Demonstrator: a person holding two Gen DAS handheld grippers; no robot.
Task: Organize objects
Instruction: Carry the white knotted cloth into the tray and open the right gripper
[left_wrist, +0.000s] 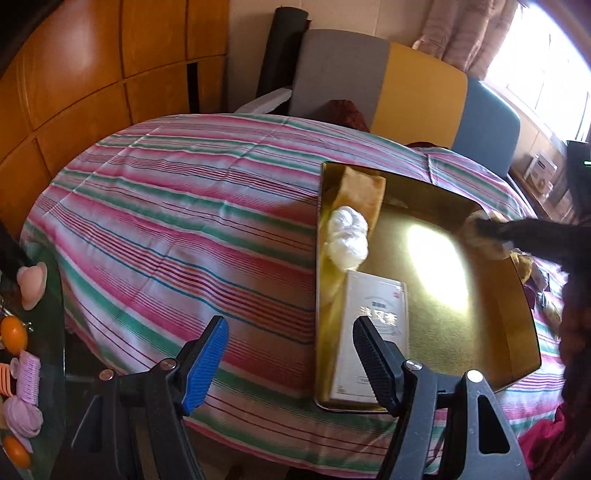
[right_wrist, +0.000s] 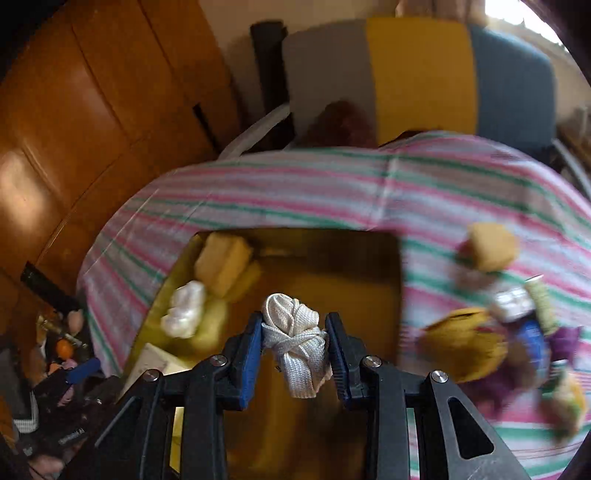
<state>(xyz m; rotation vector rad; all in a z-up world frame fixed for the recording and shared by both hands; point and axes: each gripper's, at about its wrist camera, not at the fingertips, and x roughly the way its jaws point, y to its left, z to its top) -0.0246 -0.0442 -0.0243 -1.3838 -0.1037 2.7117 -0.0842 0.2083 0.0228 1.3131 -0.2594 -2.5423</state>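
surface: striped-cloth table (left_wrist: 166, 221) | on it: gold tray (left_wrist: 517, 295) (shiny); jumbled small items (right_wrist: 491, 325)

A lived-in room of a home. A round table under a pink, green and white striped cloth (left_wrist: 177, 206) stands beside warm wooden cabinet panels (left_wrist: 92, 74). A grey, yellow and blue chair back (left_wrist: 417, 96) faces a curtained, sunlit window (left_wrist: 524, 48).

Left tool (left_wrist: 290, 363) spread wide, right tool (right_wrist: 295, 356) clamped tight
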